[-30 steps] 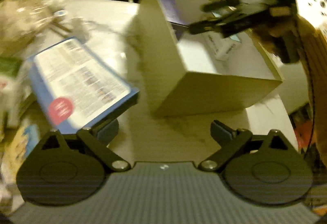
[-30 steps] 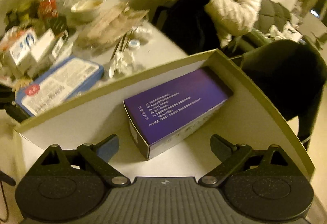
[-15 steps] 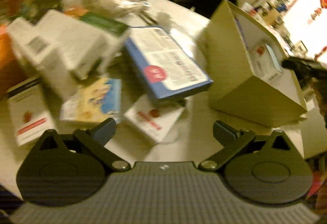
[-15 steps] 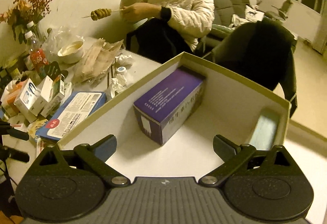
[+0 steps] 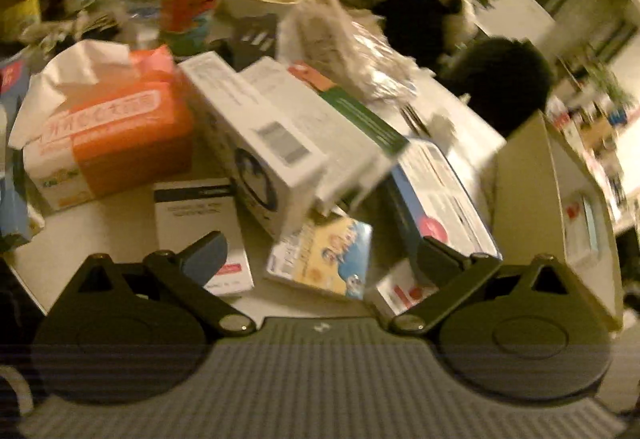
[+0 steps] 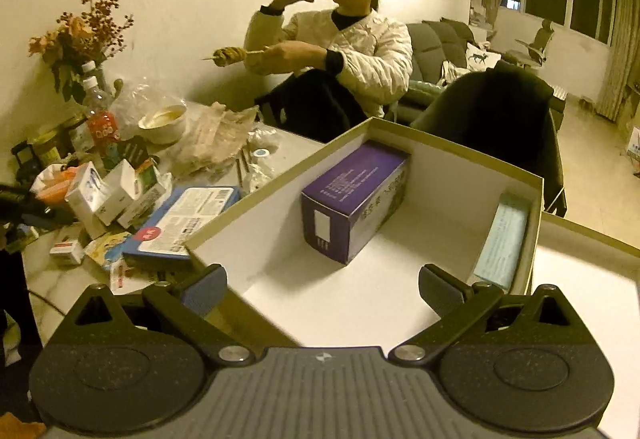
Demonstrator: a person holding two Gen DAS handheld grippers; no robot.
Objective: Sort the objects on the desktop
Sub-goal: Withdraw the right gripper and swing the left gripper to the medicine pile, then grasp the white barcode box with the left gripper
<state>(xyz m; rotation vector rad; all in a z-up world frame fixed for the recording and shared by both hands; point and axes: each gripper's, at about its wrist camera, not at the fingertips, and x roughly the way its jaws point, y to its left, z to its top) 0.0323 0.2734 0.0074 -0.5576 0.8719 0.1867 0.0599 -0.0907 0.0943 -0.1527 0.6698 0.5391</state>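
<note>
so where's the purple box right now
In the right wrist view the purple box sits inside the open cardboard box, against its far-left wall, with a pale teal pack against the right wall.

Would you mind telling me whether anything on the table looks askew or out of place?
Yes. Two white cartons lie tilted, leaning across the pile beside the orange tissue pack, not flat on the table. In the big open box, the purple box sits at an angle to the walls.

Left gripper point(image 5: 320, 259) now over clutter.
</note>
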